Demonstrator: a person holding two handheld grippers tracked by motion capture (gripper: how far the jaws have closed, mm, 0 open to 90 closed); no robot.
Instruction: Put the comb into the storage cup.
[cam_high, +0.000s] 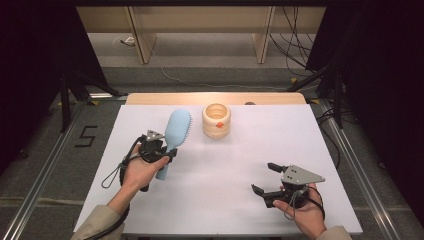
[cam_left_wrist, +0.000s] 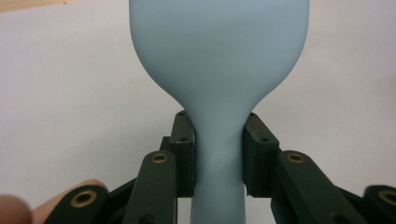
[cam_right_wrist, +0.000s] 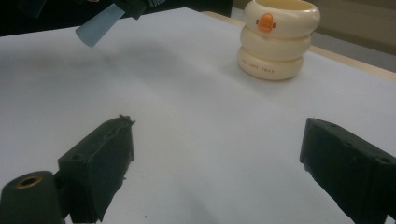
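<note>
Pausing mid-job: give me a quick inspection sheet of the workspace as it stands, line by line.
Surface: white table top, flat and bare in the middle; a wooden strip runs along its far edge.
Job's things: light blue hairbrush, gripped at the handle neck; its head points away from the person. Cream ringed cup with an orange mark stands upright at the far centre, apart from the brush.
Clutter: nothing seen.
Grippers: left gripper shut on the hairbrush; right gripper open, holding nothing, above the near right of the table.
Cables: a black cable loop trails from the left gripper; loose leads lie on the floor beyond the table.
Surroundings: dark curtains at both sides, wooden furniture behind.
</note>
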